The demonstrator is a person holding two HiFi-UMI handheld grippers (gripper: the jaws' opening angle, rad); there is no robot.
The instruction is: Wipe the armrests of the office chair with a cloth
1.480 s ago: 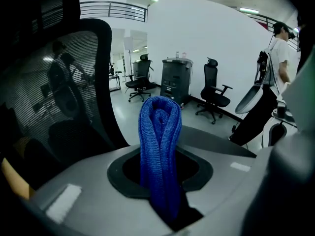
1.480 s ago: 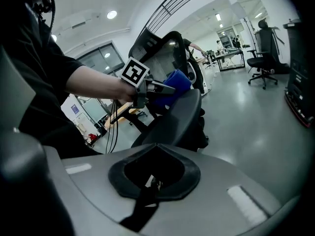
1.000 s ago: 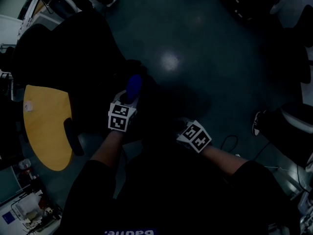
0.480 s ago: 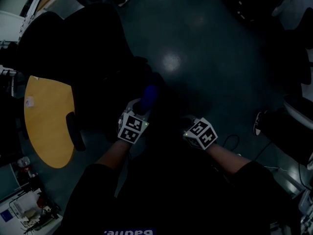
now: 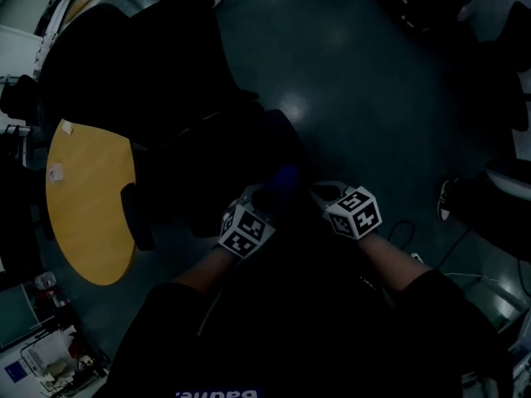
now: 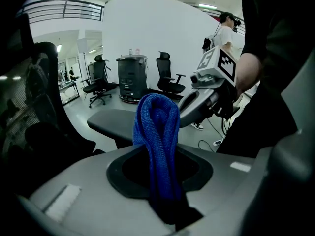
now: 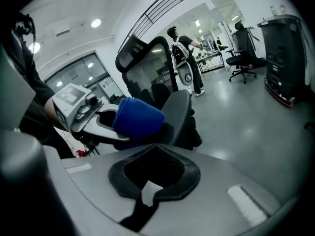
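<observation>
The left tongs (image 6: 158,156) are clamped on a blue cloth (image 6: 158,122), folded into a thick upright loop that stands up past their tips. Its weave looks soft and nubby, so it should flatten easily under pressure. The right tongs (image 7: 153,156) sit just right of them, jaws together with nothing between. Just beyond the cloth, on its far side and slightly lower, is the dark padded armrest (image 6: 110,122) of the office chair (image 7: 147,65). In the left gripper view its long axis runs out to the left, and whether the cloth touches it I cannot tell. The left tongs are the nearer pair and already carry the cloth, so the stroke probably falls to them, along the length of the pad. The chair's other armrest (image 5: 137,216) lies well to the left, beside a yellow tabletop (image 5: 87,214).
</observation>
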